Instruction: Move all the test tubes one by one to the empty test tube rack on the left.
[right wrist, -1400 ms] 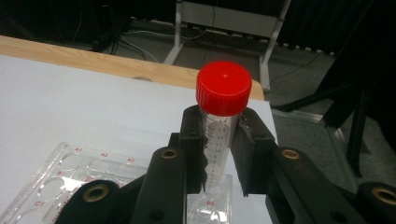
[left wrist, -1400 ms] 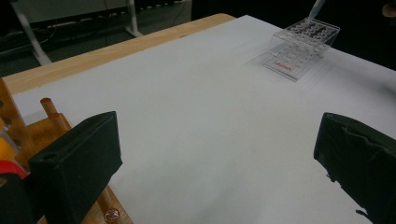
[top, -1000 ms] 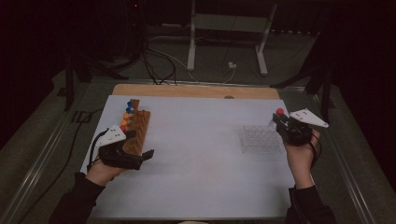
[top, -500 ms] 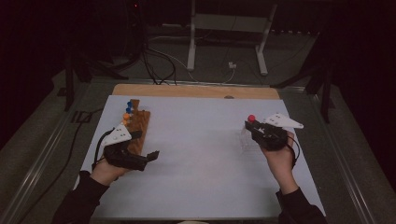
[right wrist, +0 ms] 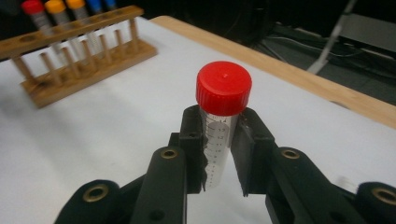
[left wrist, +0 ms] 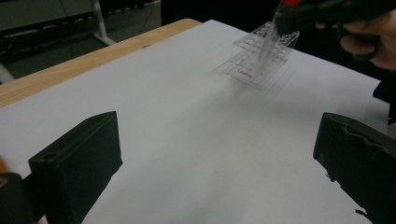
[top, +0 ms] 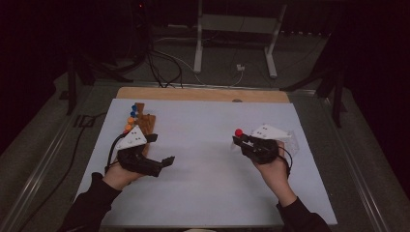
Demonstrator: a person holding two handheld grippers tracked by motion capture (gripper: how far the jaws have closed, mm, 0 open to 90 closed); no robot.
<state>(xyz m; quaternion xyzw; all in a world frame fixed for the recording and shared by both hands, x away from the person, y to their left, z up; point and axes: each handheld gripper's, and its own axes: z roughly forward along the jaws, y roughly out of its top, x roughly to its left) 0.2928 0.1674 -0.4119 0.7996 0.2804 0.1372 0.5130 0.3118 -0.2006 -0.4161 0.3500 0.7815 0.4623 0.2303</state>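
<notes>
Red-capped and clear, the tube [right wrist: 221, 121] stands upright between the black jaws of the right gripper [right wrist: 219, 149], which are clamped on its graduated wall just under the cap. Its lower end is hidden behind the jaws in the right gripper view. In the high view the same tube [top: 239, 133] is little more than a red dot at the tip of the right gripper [top: 241, 140], held above the white table cover [top: 203, 183] near the middle right.

The clear plastic rack [left wrist: 261, 58] is hard to make out: in the high view it is mostly covered by the right hand [top: 270, 162] and the grey plate, and in the left gripper view it is blurred, with the tube's body crossing in front of it and the cap cut off by the top edge.

The left gripper [top: 162, 162] hangs released, its jaws wide apart with nothing between them, just beside the wooden rack [top: 142, 123]. That rack is partly hidden by the gripper in the high view; in the right gripper view it [right wrist: 79, 56] is soft-focused and holds red, orange and blue capped tubes.

Compared with a second ago, the right gripper has carried the tube away from the clear rack toward the table's centre, and the left gripper has drawn back from the wooden rack.
</notes>
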